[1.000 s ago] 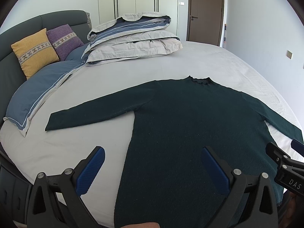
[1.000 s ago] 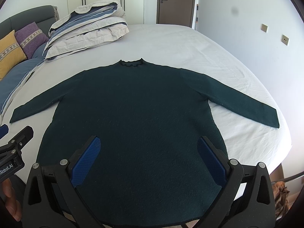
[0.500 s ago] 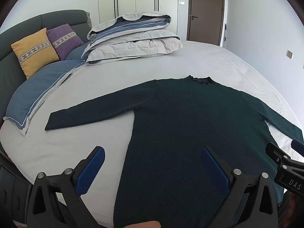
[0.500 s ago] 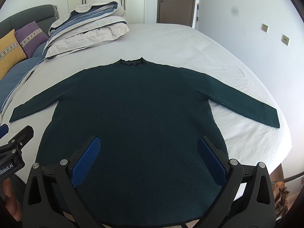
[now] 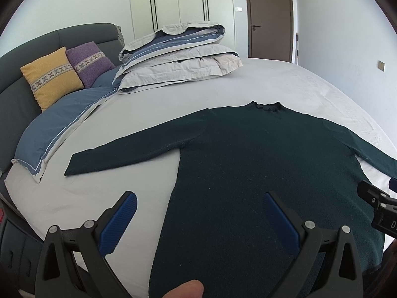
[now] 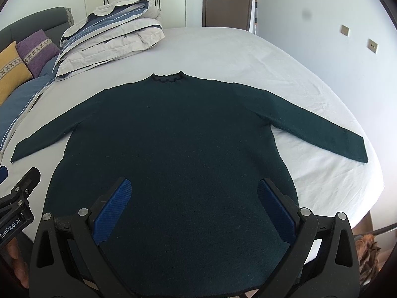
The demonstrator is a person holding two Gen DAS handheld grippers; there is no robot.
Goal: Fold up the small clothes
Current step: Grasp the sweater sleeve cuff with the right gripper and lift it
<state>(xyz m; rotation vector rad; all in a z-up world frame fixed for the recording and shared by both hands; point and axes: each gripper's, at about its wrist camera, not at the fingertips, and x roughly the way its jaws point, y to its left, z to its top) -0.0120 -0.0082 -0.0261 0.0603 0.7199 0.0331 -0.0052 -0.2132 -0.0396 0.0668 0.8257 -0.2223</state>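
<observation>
Nothing has shifted: sweater (image 6: 173, 149) flat on the bed (image 6: 248, 57), both grippers (image 5: 198, 221) (image 6: 193, 203) spread wide (empty). Only the right view shows the right cuff (image 6: 357, 149).

Bed (image 6: 248, 57) carries sweater (image 6: 173, 149), folded duvet (image 6: 111, 32), cushions (image 5: 52, 74).

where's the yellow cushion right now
The yellow cushion leans on the grey headboard at the left wrist view's far left, beside the purple cushion.

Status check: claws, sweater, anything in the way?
Left claw open, right claw open, both empty. Dark green sweater flat on bed, sleeves spread, unfolded. Nothing on it.
</observation>
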